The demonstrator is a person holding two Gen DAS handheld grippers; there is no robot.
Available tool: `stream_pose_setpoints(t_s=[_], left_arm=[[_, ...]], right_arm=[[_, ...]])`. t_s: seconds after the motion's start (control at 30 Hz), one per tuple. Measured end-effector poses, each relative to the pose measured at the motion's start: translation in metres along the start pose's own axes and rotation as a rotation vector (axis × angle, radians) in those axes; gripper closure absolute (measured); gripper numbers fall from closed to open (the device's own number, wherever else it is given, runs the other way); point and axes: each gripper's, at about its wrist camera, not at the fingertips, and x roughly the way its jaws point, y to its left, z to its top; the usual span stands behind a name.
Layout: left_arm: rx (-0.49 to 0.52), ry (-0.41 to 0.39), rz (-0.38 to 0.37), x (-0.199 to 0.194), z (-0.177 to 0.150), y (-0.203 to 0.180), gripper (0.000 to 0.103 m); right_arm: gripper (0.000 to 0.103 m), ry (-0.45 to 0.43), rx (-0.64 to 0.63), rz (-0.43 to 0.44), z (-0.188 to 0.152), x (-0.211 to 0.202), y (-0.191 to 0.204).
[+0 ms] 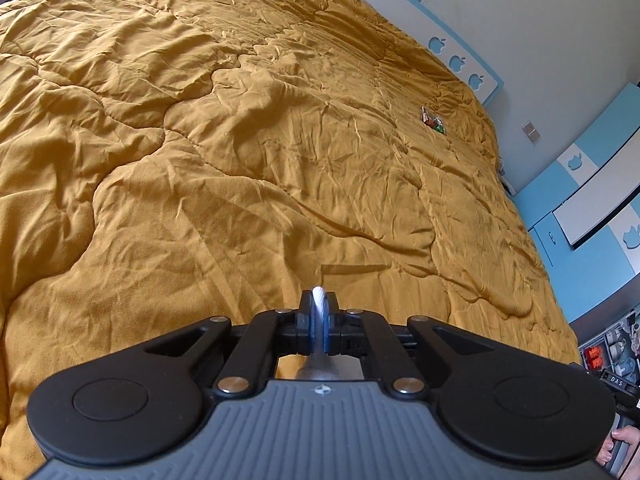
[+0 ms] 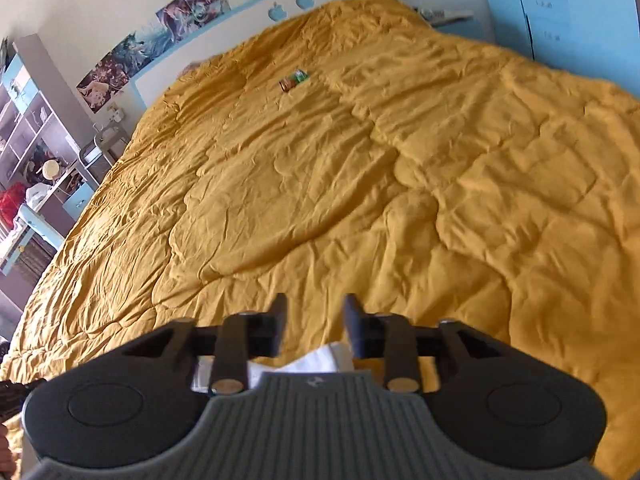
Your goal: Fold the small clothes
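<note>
My left gripper (image 1: 319, 298) is shut on a white garment (image 1: 319, 320); a thin fold of the cloth sticks up between its fingertips and hangs down behind them, above the mustard-yellow quilt (image 1: 240, 140). My right gripper (image 2: 316, 308) is open and empty, held above the quilt (image 2: 400, 180). A white garment (image 2: 316, 360) lies just below and behind its fingers, mostly hidden by the gripper body.
A small green and orange wrapper (image 1: 433, 120) lies on the quilt toward the headboard; it also shows in the right wrist view (image 2: 294, 79). A blue and white headboard (image 2: 304, 0), blue cabinets (image 1: 592, 200) and shelves (image 2: 36, 152) surround the bed.
</note>
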Motion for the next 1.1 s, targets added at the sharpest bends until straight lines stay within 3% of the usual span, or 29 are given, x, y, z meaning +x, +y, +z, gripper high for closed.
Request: stream_pose_setpoints(t_s=[0.07, 0.13, 0.2, 0.23, 0.3, 0.33, 0.37, 0.43, 0.5, 0.67, 0.8, 0.87, 0.97, 1.1], left_arm=[[-0.001, 0.032, 0.018, 0.004, -0.002, 0.004, 0.099], [-0.004, 0.053, 0.026, 0.007, -0.004, 0.007, 0.098], [-0.007, 0.103, 0.018, 0.015, -0.004, 0.011, 0.095], [-0.008, 0.134, 0.04, 0.02, -0.004, 0.013, 0.082], [-0.015, 0.185, 0.06, 0.029, -0.006, 0.02, 0.077], [-0.017, 0.196, 0.05, 0.032, -0.007, 0.023, 0.077], [-0.018, 0.2, 0.041, 0.033, -0.007, 0.025, 0.077], [-0.059, 0.233, 0.002, 0.034, -0.006, 0.031, 0.078], [-0.094, 0.274, -0.048, 0.035, -0.004, 0.033, 0.091], [0.074, 0.165, -0.018, 0.01, 0.003, 0.001, 0.096], [0.068, 0.082, -0.048, -0.008, 0.018, -0.015, 0.097], [0.071, 0.034, -0.037, -0.01, 0.024, -0.02, 0.097], [0.077, 0.004, 0.039, 0.001, 0.027, -0.021, 0.097], [0.049, 0.101, 0.135, 0.037, 0.014, -0.001, 0.096]], right_arm=[[0.051, 0.064, 0.081, 0.021, -0.003, 0.011, -0.014], [0.031, 0.139, 0.137, 0.074, -0.005, 0.023, -0.023], [0.031, 0.17, 0.184, 0.099, -0.01, 0.032, -0.03], [0.035, 0.169, 0.187, 0.103, -0.013, 0.033, -0.03], [0.055, 0.171, 0.175, 0.078, -0.016, 0.034, -0.029], [0.084, 0.169, 0.164, 0.051, -0.018, 0.034, -0.029], [0.1, 0.173, 0.148, 0.048, -0.019, 0.033, -0.028], [0.1, 0.144, 0.107, 0.077, -0.023, 0.028, -0.027], [0.1, 0.106, 0.065, 0.094, -0.024, 0.021, -0.023], [0.101, -0.017, 0.11, 0.162, -0.016, -0.005, -0.017], [0.101, -0.089, 0.115, 0.216, 0.0, -0.017, -0.004], [0.101, -0.141, 0.093, 0.206, 0.007, -0.022, 0.006], [0.101, -0.195, 0.074, 0.155, 0.014, -0.017, 0.018], [0.101, -0.09, 0.043, 0.033, 0.004, 0.021, 0.021]])
